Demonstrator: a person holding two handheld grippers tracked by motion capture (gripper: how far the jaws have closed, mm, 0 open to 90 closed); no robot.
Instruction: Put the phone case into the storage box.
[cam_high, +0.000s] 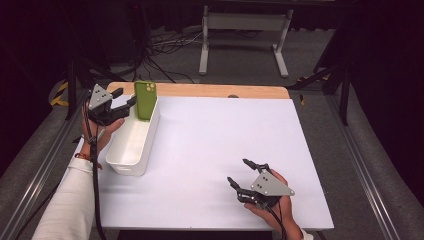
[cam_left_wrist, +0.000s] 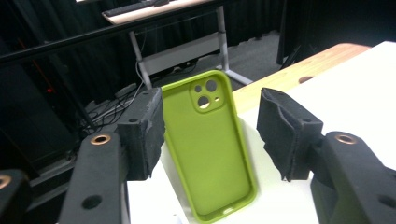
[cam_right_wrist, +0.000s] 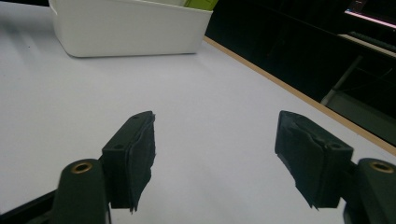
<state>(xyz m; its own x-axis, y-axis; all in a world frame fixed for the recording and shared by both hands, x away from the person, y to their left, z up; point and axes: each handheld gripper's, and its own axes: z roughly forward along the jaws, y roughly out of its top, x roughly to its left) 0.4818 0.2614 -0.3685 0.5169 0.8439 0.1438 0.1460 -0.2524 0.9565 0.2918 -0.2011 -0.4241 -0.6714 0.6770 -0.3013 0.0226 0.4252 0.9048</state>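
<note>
The right gripper (cam_high: 248, 175) sits nearest the high camera, at the table's near right corner, its 2 jaws spread with nothing between them; in the right gripper view (cam_right_wrist: 215, 161) only bare white table (cam_right_wrist: 201, 88) shows through the gap. It looks parked there to stay out of the way.

The left gripper (cam_high: 125, 98) works at the far left, at the far end of the white bin (cam_high: 131, 145). Its jaws are spread too: in the left gripper view (cam_left_wrist: 210, 135) the green phone case (cam_left_wrist: 208, 144) stands between the 2 pads, yet both pads stand clear of its edges. So the case is not pinched.

The phone case (cam_high: 145, 99) stands nearly upright inside the bin's far end, camera cutout uppermost, leaning on the end wall. That lean is probably what keeps it standing without a grip.
</note>
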